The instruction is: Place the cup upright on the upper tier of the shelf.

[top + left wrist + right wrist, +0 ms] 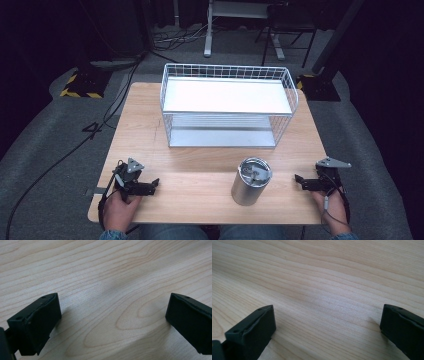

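A silver metal canister (251, 181) with a shiny lid stands upright near the front middle of the wooden table (200, 160). A white wire basket (227, 105) with a flat white shelf inside sits at the back middle. My left gripper (154, 184) rests at the front left, held by a hand, pointing right toward the canister. At the front right my right gripper (298, 179) points left toward it. Both stand apart from the canister. In the left gripper view the left gripper (113, 312) is open over bare wood. The right gripper (328, 322) is likewise open over bare wood.
Beyond the table lies grey carpet with black cables (95, 127), a yellow-and-black striped base (80, 85) at the far left, and desk and chair legs (270, 35) at the back. Bare wood lies between basket and canister.
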Motion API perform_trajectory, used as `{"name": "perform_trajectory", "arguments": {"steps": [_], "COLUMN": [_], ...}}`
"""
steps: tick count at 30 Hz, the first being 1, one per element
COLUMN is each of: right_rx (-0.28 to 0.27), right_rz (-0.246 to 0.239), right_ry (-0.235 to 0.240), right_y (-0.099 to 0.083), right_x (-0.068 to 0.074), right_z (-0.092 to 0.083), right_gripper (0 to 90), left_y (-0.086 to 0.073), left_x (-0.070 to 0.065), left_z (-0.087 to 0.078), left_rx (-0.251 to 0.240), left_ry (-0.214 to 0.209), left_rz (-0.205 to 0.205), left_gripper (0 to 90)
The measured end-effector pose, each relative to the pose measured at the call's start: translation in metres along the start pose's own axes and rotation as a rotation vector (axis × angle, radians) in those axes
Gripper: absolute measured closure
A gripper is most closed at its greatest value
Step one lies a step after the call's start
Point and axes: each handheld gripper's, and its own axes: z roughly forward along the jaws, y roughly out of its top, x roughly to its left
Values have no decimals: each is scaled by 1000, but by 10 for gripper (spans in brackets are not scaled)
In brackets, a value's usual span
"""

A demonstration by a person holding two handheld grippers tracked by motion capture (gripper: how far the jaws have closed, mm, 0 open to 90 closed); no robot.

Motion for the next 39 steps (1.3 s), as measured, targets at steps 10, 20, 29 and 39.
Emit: {"name": "perform_trajectory", "arguments": {"steps": [10, 20, 29, 39], "right_rx": [0, 3, 35, 6], "right_rz": [0, -2, 9, -2], "right_ry": [0, 4, 9, 37], "right_y": [0, 1, 6, 22], "right_x": [0, -1, -2, 5], "right_z": [0, 0, -3, -21], "right_gripper": [3, 4, 77, 78], "left_y": [0, 0, 0, 0], "left_x": [0, 0, 0, 0], "left_z": [0, 0, 0, 0], "left_rx": [-1, -1, -1, 0], "left_ry": [0, -1, -1, -1], "left_rz": [0, 1, 0, 0], "left_gripper": [6, 6, 6, 6]}}
